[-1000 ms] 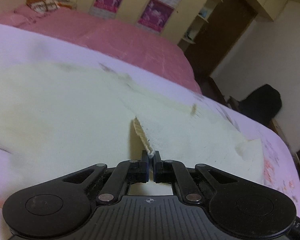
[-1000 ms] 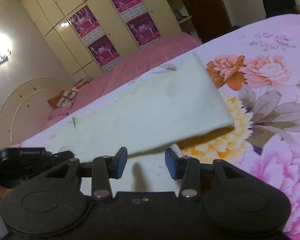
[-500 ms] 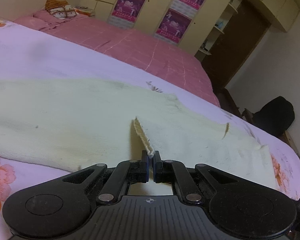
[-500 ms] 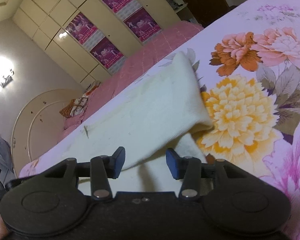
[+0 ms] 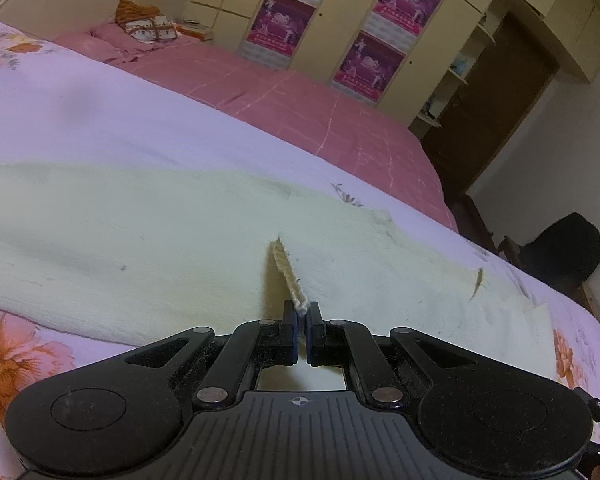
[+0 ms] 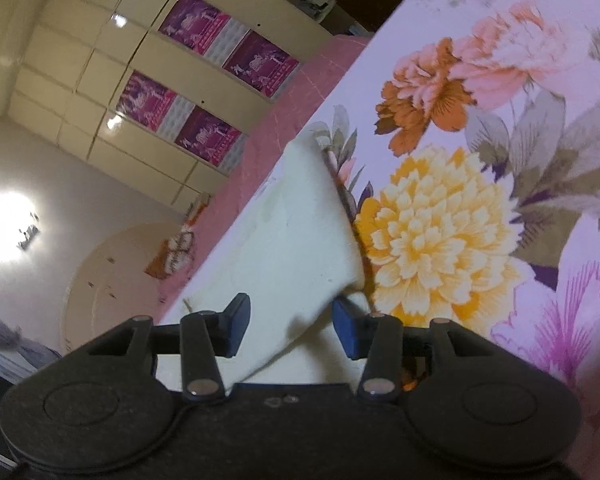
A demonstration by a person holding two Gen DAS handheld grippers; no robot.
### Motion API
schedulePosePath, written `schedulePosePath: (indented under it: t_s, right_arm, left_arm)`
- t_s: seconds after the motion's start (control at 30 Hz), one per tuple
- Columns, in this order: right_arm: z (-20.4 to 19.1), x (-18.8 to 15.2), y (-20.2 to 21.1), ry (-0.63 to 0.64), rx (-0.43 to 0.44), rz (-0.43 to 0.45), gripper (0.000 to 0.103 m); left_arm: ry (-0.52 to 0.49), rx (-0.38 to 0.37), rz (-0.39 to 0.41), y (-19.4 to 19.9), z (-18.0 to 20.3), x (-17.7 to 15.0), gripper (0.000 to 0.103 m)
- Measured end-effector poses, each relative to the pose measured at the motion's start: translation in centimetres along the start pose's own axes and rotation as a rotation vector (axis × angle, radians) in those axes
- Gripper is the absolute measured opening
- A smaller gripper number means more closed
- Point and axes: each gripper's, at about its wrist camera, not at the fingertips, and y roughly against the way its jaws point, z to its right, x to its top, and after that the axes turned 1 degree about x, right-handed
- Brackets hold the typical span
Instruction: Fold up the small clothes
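A cream knitted garment (image 5: pixel 140 232) lies spread across the floral bedsheet (image 5: pixel 100 112). My left gripper (image 5: pixel 302 316) is shut on a raised ribbed edge of the garment (image 5: pixel 286 272), which stands up from the pads. In the right wrist view the garment (image 6: pixel 292 240) shows as a folded layer with its corner reaching the yellow flower print (image 6: pixel 440 232). My right gripper (image 6: pixel 291 324) is open just above that folded edge. The cloth shows between its blue pads (image 6: pixel 346 332), which do not press on it.
Behind the floral sheet lies a pink bedspread (image 5: pixel 300 108) with pillows (image 5: pixel 148 28) by a round headboard (image 6: pixel 112 268). Cream wardrobes with purple posters (image 5: pixel 380 40), a dark door (image 5: pixel 500 100) and a black bulky object (image 5: pixel 560 252) stand beyond the bed.
The left gripper has carried its pinched edge sideways and the garment now lies flatter and longer. The right gripper has rolled and sunk closer to the folded corner, its jaws a little wider.
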Motion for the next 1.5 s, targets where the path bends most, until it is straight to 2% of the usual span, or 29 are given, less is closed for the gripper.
schedulePosePath:
  t_s: [0.2, 0.37, 0.53, 0.63, 1.0, 1.1, 1.17, 1.2, 1.27, 1.3, 1.33, 1.5]
  right_arm:
    - [2.1, 0.7, 0.3, -0.121, 0.053, 0.018, 0.046]
    - [2.3, 1.1, -0.2, -0.119, 0.037, 0.018, 0.042]
    - [1.9, 1.2, -0.8, -0.059, -0.024, 0.006, 0.016]
    - [2.0, 1.2, -1.0, -0.038, -0.050, -0.001, 0.006]
    - [2.0, 1.2, -0.9, 0.019, -0.075, -0.004, 0.004]
    - [2.1, 1.2, -1.1, 0.035, -0.083, -0.014, 0.005]
    - [2.0, 1.5, -0.9, 0.044, -0.071, -0.034, 0.013]
    - [1.8, 1.7, -0.6, 0.050, -0.061, -0.042, 0.021]
    - [0.9, 2.2, 0.5, 0.103, -0.061, -0.035, 0.029]
    - [0.3, 2.5, 1.2, 0.156, -0.065, -0.013, 0.036]
    - [-0.1, 2.9, 1.4, 0.190, -0.064, 0.005, 0.039]
    - [-2.0, 6.4, -1.3, 0.293, -0.072, 0.043, 0.025]
  left_arm:
    - [-0.006, 0.011, -0.006, -0.4, -0.6, -0.1, 0.004]
    - [-0.021, 0.014, -0.011, -0.5, -0.6, -0.4, 0.004]
    - [-0.019, 0.013, -0.020, -0.8, -0.9, -0.5, 0.004]
    - [-0.021, 0.008, -0.013, -0.5, -0.9, -0.4, 0.004]
    - [-0.041, 0.031, -0.022, -1.1, -0.9, -1.2, 0.004]
    - [-0.080, 0.038, -0.001, -0.8, -0.7, -1.4, 0.005]
    - [-0.094, 0.058, 0.015, -0.1, -1.1, -1.5, 0.005]
    - [-0.099, 0.075, 0.034, 0.5, -1.3, -1.4, 0.004]
    - [-0.123, 0.125, 0.088, 1.6, -1.6, -1.0, 0.004]
    - [-0.127, 0.126, 0.100, 1.8, -1.6, -0.5, 0.004]
    - [-0.126, 0.108, 0.109, 1.8, -1.4, 0.1, 0.004]
    - [-0.229, 0.024, 0.095, -0.7, 2.1, 1.7, 0.004]
